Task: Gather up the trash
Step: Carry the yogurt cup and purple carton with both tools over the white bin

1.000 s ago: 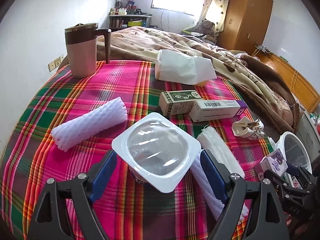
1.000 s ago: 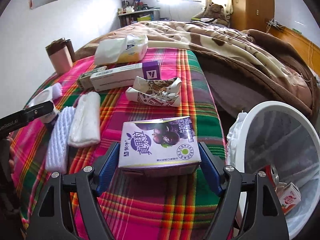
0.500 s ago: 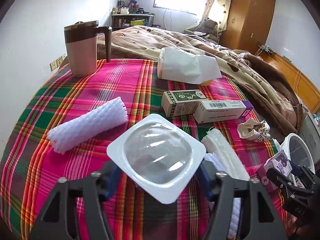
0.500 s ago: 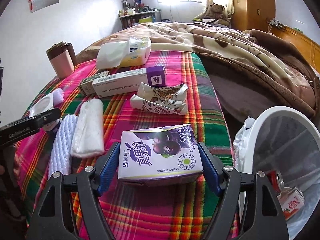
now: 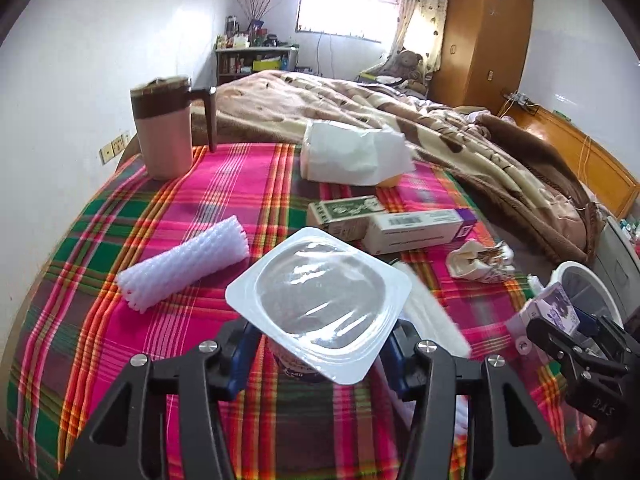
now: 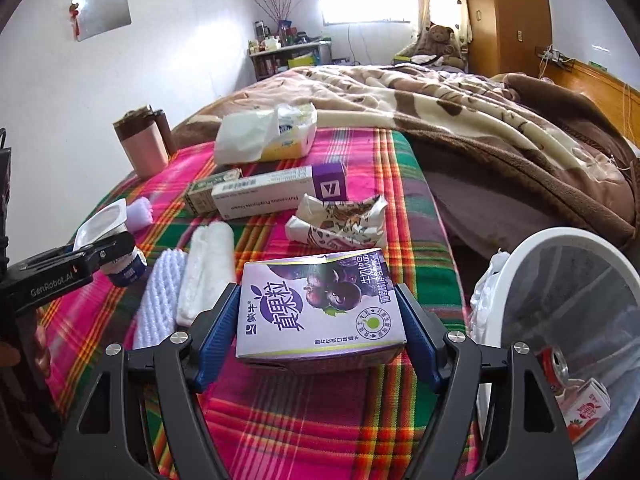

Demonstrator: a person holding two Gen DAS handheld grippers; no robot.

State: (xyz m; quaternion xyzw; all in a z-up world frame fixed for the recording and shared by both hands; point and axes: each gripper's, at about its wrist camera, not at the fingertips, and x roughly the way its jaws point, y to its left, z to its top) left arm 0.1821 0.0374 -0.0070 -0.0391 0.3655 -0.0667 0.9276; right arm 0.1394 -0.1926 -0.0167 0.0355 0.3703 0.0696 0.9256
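Glossy plastic-lidded yogurt cup [image 5: 320, 312], printed cardboard milk carton [image 6: 320, 308], woven plaid cloth [image 5: 120, 280].

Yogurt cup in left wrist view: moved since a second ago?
Yes. The yogurt cup has lifted off the plaid cloth between the closing left tongs, toward the green box.

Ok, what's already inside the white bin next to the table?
Inside the white bin, through its clear liner, a red drink can and a small red-and-white carton lie near the bottom. The right tool's arm and the bin's near wall cover the rest of the bottom.
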